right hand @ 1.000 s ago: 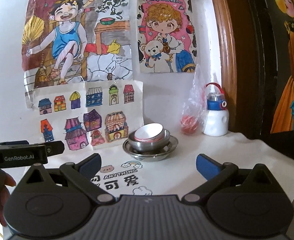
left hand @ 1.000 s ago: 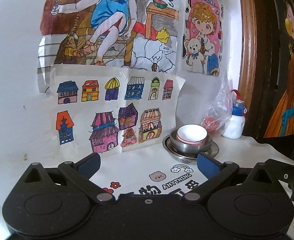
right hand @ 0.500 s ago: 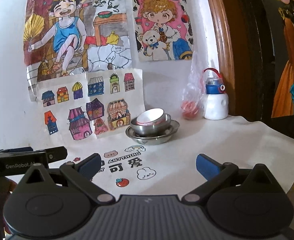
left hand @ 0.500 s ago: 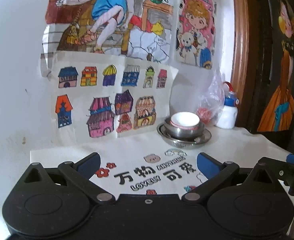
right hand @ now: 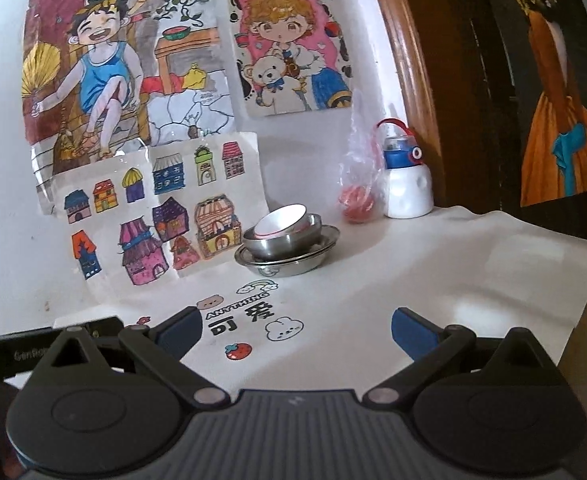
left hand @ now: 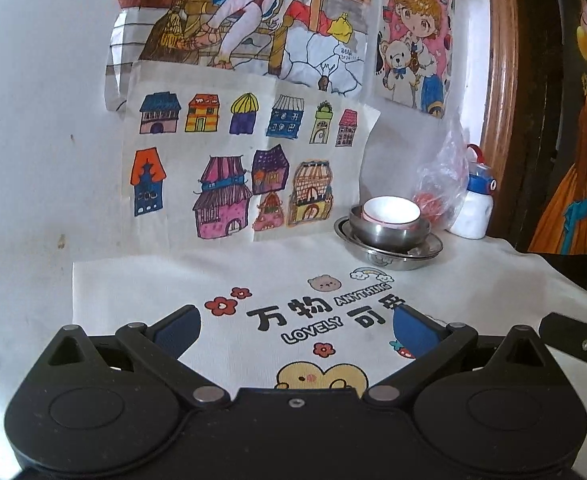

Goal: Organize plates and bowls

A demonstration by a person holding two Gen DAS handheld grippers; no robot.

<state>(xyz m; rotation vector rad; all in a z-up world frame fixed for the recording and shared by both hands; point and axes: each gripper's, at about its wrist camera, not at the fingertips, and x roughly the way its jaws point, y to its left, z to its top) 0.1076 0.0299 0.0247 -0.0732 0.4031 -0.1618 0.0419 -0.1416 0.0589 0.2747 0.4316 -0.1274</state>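
White bowl (right hand: 279,221) nested in steel bowl (right hand: 283,240) on steel plate (right hand: 289,260), right gripper (right hand: 297,326) jaws apart, empty.

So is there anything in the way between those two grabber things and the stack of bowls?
Nothing visible. Bare printed tablecloth lies between both open grippers, left and right, and the stacked bowls. The plastic bag and white bottle stand to the stack's right, near the wall.
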